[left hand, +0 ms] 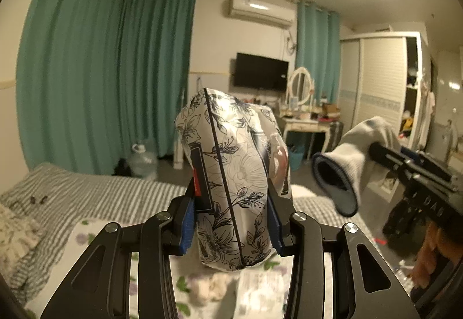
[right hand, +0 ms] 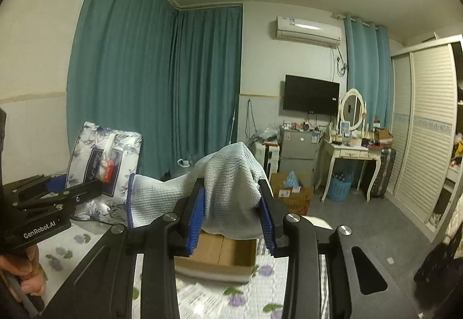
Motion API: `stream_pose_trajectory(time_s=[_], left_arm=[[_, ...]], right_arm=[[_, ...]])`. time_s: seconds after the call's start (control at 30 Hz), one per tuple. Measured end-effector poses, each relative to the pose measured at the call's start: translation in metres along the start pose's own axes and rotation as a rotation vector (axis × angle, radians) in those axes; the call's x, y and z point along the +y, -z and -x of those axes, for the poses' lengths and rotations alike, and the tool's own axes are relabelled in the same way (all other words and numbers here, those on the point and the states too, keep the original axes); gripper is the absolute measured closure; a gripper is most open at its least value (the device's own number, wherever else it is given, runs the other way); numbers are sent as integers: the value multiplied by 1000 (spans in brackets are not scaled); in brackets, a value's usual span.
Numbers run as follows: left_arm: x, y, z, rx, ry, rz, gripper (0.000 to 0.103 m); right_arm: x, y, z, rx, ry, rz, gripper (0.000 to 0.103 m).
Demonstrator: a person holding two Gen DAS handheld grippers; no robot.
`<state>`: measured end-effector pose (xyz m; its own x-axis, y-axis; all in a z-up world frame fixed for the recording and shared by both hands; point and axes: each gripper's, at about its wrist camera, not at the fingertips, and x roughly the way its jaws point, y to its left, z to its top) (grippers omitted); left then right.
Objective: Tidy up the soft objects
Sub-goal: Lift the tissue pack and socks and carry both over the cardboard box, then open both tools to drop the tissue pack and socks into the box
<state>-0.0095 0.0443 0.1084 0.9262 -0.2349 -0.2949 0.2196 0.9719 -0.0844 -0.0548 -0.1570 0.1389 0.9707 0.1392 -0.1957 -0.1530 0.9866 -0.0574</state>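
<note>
Left gripper [left hand: 231,220], lower centre of its own view: blue-padded fingers clamped on the sides of a soft tissue pack in white plastic wrap printed with dark line-drawn flowers [left hand: 231,174], held upright and clear of the bed. Right gripper [right hand: 234,220], lower centre of its view: fingers pinched on a bunched grey knit glove with a blue-trimmed cuff [right hand: 220,183]; the cuff end hangs free toward frame left. Directly below the glove, an open brown cardboard box [right hand: 228,258] sits on the floral bedsheet [right hand: 254,296], with loose papers just beside it. In the left view the right gripper appears at the right edge, near the pack but apart from it. Judged risks: the glove is held by a fold only, so the limp cuff could catch the box rim and drape outside on release; the slick wrap could slide between the pads if the squeeze eases; the two grippers could knock together over the box.
</note>
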Motion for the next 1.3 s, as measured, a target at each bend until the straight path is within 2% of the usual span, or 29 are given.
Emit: stream_pose_trajectory(time_s=[0.2, 0.37, 0.57, 0.83, 1.07, 1.2, 1.3], left_arm=[[-1, -11, -49, -12, -10, -8, 62], [5, 3, -104, 35, -14, -8, 62], [19, 41, -175, 144, -25, 14, 62], [7, 91, -253, 315, -50, -38, 62], [3, 117, -292, 456, -47, -56, 62], [-4, 126, -296, 482, -57, -94, 59], [-4, 127, -299, 495, -58, -109, 57]], right_arm=[[-4, 0, -62, 26, 19, 16, 68], [-12, 26, -128, 104, 21, 22, 68], [-18, 79, -196, 213, -2, 32, 68], [-22, 145, -273, 393, -59, 59, 68], [-18, 185, -318, 546, -68, 115, 65], [-18, 200, -332, 616, -68, 139, 64], [-18, 205, -334, 637, -71, 157, 58]])
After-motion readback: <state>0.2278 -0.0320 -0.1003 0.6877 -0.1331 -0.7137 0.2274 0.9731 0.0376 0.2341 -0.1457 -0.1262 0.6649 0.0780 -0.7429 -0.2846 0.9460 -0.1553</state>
